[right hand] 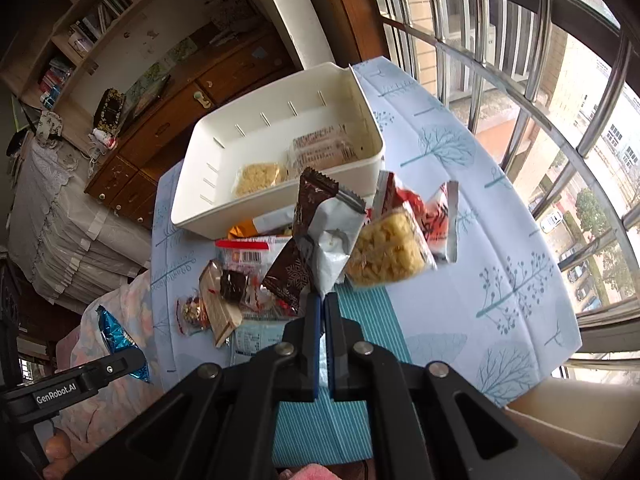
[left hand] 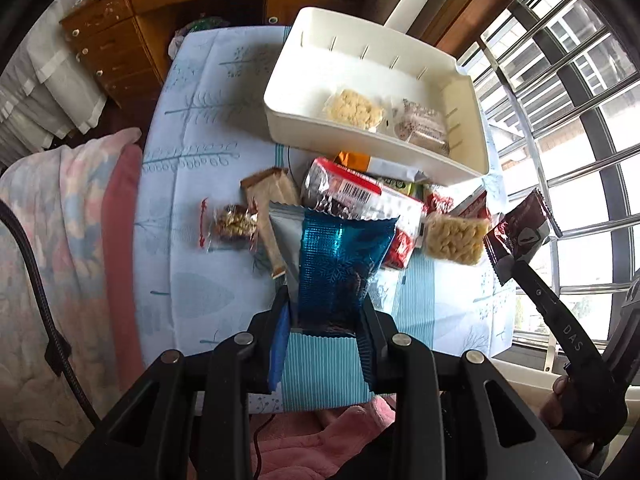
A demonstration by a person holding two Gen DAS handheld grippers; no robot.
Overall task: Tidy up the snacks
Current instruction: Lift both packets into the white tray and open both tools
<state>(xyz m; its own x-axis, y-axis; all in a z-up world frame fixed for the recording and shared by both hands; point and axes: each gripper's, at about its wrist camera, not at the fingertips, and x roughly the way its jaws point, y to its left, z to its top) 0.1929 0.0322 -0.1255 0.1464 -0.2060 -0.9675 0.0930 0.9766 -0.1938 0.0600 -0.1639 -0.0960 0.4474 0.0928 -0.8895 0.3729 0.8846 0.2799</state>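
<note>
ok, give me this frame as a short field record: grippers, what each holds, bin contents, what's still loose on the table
left gripper: shut on blue foil packet, held above the table
right gripper: shut on dark brown packet, lifted off the table
white bin: on the table, far side of the pile, tilted
bin contents: yellow puffed snack pack; clear printed wrapper pack
loose pile: red-and-white barcode pack, second yellow puffed pack, nut cluster pack, tan bar
surface: tablecloth, light blue, tree print
</note>
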